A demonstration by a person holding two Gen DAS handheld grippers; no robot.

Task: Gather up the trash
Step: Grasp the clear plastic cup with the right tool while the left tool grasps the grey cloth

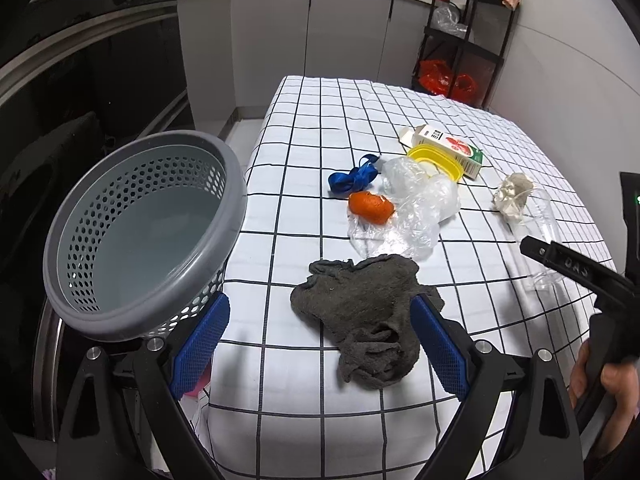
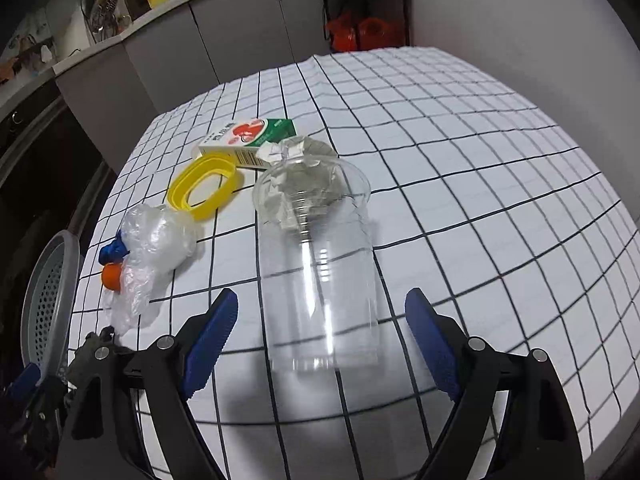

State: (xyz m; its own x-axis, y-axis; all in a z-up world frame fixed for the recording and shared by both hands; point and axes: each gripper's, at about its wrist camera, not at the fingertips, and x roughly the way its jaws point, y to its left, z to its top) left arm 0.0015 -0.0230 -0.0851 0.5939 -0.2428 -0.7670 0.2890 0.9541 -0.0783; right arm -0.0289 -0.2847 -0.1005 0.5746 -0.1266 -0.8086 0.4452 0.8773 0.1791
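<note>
A white cloth with a black grid covers the counter (image 1: 400,112), lying smooth and flat. In the left wrist view the left tool (image 1: 320,344) stands spread, its ribbed blue pads on either side of a crumpled dark grey woven rag (image 1: 360,316), which lies limp between them on the cloth; whether the pads touch it cannot be told. At ten o'clock from that tool a round grey plastic basket with a perforated wall (image 1: 132,236) sits tilted at the counter's edge. Toward twelve o'clock lie an orange peel (image 1: 370,207), a crinkled clear plastic bag (image 1: 416,208), a blue ribbon (image 1: 354,178), a yellow oval plastic lid (image 1: 436,160), a printed white and green carton (image 1: 444,144) and a wad of pale crumpled paper (image 1: 514,196).

In the right wrist view the right tool (image 2: 322,336) is also spread wide, gripping nothing. A clear smooth plastic cup (image 2: 320,264) lies on its side between the pads, base toward the tool, mouth pointing to twelve o'clock and just before the paper wad
</note>
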